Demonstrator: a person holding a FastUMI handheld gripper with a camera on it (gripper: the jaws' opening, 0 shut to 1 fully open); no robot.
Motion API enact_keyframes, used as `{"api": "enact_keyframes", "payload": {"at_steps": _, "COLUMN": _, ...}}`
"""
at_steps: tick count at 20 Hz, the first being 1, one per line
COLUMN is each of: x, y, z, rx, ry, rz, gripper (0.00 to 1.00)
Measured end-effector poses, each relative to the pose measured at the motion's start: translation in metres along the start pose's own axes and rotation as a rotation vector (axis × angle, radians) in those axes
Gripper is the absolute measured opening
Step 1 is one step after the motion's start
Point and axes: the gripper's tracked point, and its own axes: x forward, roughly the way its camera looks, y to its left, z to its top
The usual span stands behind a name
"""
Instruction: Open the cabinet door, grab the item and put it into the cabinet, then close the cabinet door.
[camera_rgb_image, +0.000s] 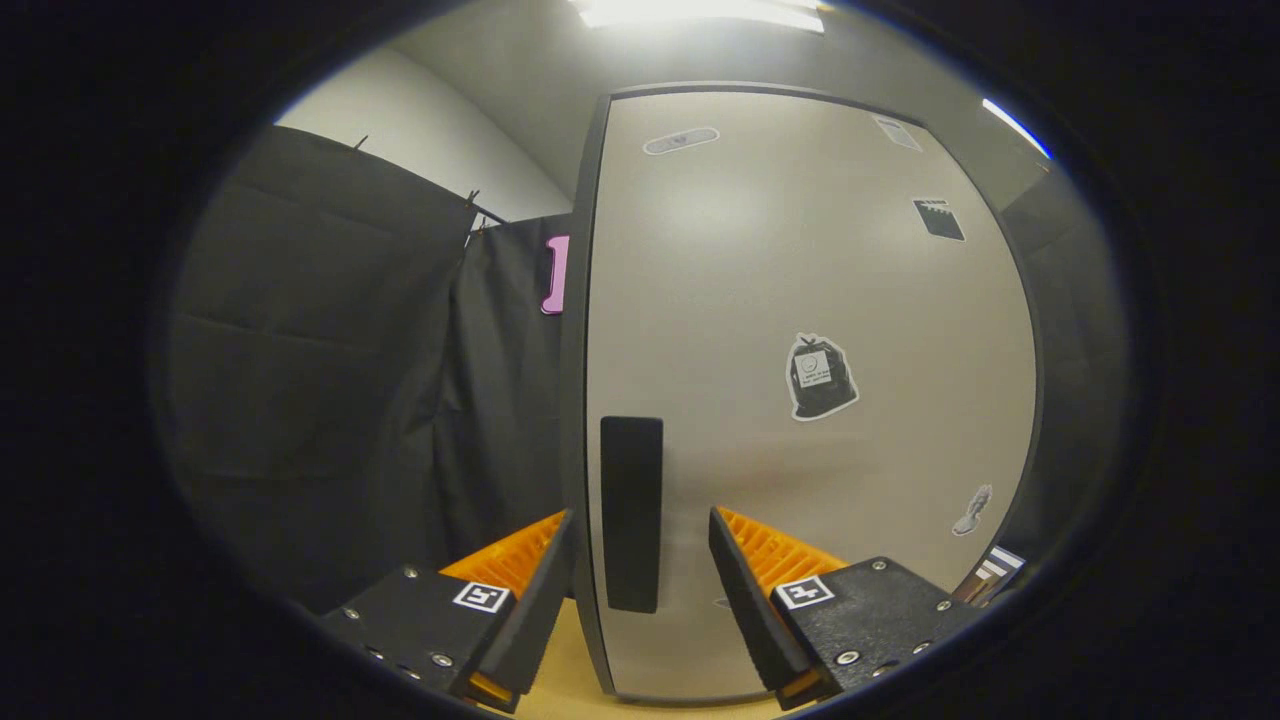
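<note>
The cabinet door (800, 300) looked smooth with a soft sheen, its handle (631, 512) matt black; cloth (330, 380) hung creased at left, over a wood-toned counter (560, 685).

Facing a closed pale cabinet door (800, 400) with a dark frame. Gripper (640, 545) spread wide, fingers apart with nothing held — one finger (545, 590) left of the door's edge, the other in front of the panel. Between them, just ahead, a black vertical handle (631, 512) near the door's left edge. Several stickers on the panel, a black bag-shaped one (820, 377) at mid-door. Black cloth wall (330, 380) to the left — light wooden surface (560, 680) below.
</note>
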Motion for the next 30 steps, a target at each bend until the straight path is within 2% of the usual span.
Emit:
{"api": "enact_keyframes", "payload": {"at_steps": 7, "x": 0.022, "y": 0.009, "z": -0.003, "rx": 0.033, "ry": 0.037, "rz": 0.033, "gripper": 0.52}}
{"api": "enact_keyframes", "payload": {"at_steps": 9, "x": 0.018, "y": 0.009, "z": -0.004, "rx": 0.029, "ry": 0.049, "rz": 0.023, "gripper": 0.35}}
{"api": "enact_keyframes", "payload": {"at_steps": 12, "x": 0.016, "y": 0.009, "z": -0.004, "rx": 0.051, "ry": 0.064, "rz": 0.036, "gripper": 0.26}}
{"api": "enact_keyframes", "payload": {"at_steps": 23, "x": -0.038, "y": 0.021, "z": 0.012, "rx": 0.064, "ry": 0.078, "rz": 0.125, "gripper": 0.26}}
{"api": "enact_keyframes", "payload": {"at_steps": 30, "x": -0.05, "y": 0.011, "z": 0.008, "rx": 0.068, "ry": 0.112, "rz": 0.145, "gripper": 0.26}}
